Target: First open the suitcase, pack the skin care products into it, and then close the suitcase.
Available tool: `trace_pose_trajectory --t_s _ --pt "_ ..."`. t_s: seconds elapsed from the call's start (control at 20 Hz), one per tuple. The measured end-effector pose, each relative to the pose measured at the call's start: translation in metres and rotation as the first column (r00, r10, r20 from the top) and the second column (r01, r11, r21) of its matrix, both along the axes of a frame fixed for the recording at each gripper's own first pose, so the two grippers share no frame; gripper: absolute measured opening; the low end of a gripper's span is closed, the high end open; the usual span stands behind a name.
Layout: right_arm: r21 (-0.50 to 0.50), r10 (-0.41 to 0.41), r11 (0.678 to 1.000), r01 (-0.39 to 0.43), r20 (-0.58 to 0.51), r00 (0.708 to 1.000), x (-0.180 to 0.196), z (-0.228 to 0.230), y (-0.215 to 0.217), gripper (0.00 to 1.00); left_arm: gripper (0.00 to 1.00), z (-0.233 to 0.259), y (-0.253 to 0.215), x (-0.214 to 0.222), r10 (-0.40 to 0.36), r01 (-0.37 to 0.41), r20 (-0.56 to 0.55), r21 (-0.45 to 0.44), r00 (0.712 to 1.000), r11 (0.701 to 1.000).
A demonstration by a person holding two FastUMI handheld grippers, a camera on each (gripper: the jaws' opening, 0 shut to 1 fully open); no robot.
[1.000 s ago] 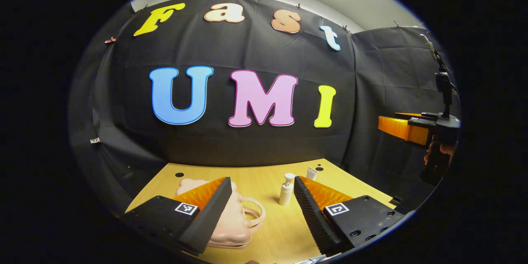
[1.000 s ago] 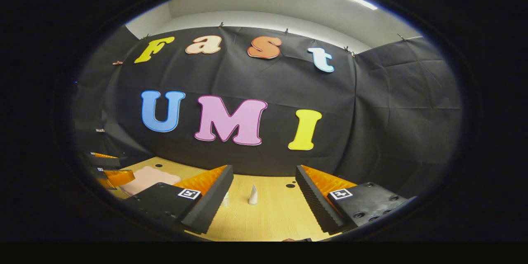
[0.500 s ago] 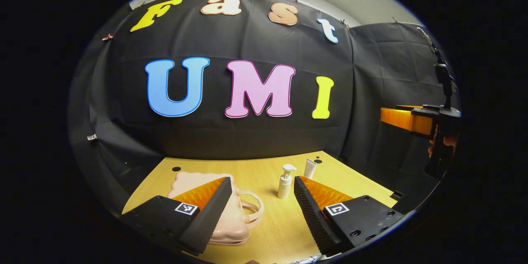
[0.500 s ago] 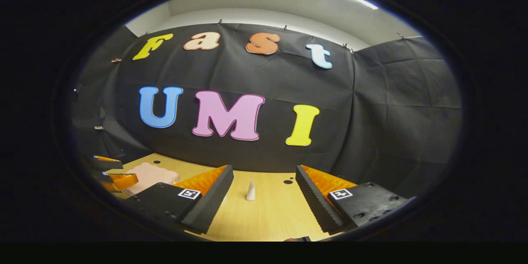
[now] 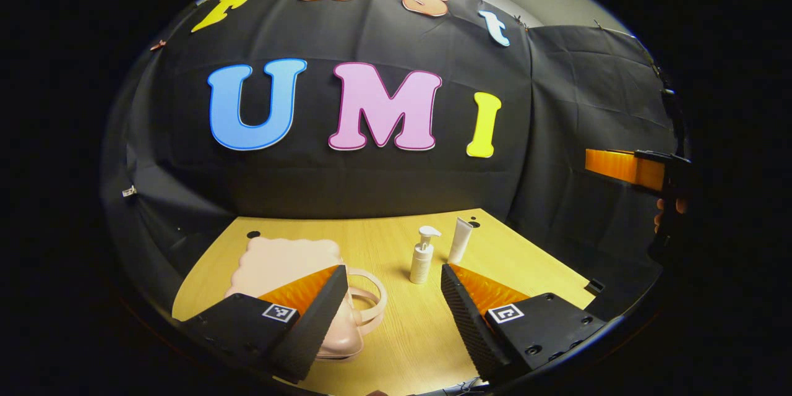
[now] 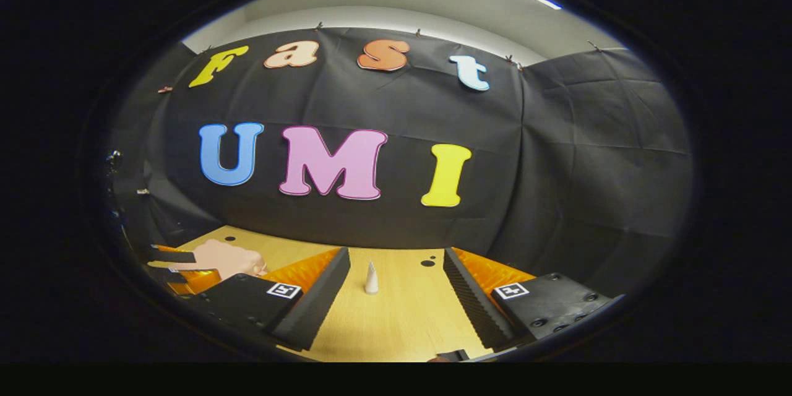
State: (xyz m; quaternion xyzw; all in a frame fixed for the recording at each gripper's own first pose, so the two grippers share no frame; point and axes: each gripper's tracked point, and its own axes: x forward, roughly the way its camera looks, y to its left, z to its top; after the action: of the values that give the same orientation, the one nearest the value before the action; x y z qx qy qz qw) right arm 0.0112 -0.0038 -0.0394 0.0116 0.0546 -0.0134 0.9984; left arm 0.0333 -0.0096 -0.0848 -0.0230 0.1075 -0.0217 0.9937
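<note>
In the left gripper view, a closed pink suitcase [image 5: 281,263] with a looped handle lies flat on the left of the wooden bench [image 5: 396,328], partly behind the left gripper [image 5: 390,284], whose jaws are released and empty. Right of it stand a white pump bottle [image 5: 422,257] and a white tube [image 5: 459,240] (just beside each other). Far right, the right gripper [image 6: 396,281] hovers off the bench; its jaws are spread, empty.
</note>
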Motion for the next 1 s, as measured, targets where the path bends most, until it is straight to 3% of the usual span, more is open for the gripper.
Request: trace_pose_trajectory --t_s 0.4,0.6,0.8,1.0 --pt "-0.008 0.076 0.997 -0.076 -0.026 0.997 0.024 -0.025 -0.004 0.97 0.97 -0.069 -0.010 0.043 0.011 -0.025 -0.203 -0.068 0.979 0.997" --pt "-0.003 0.132 0.991 -0.133 -0.101 0.986 0.049 -0.066 -0.025 0.97 0.97 -0.108 0.000 0.073 0.089 -0.110 -0.348 -0.040 0.933 0.993" --pt "0.052 0.183 0.983 -0.177 -0.167 0.969 0.071 -0.103 -0.052 0.97 0.96 -0.122 -0.002 0.105 0.148 -0.148 -0.397 0.031 0.906 0.989" --pt "0.061 0.192 0.981 -0.183 -0.227 0.955 0.091 -0.154 -0.094 0.97 0.96 -0.154 0.006 0.125 0.203 -0.222 -0.506 0.024 0.838 0.975"
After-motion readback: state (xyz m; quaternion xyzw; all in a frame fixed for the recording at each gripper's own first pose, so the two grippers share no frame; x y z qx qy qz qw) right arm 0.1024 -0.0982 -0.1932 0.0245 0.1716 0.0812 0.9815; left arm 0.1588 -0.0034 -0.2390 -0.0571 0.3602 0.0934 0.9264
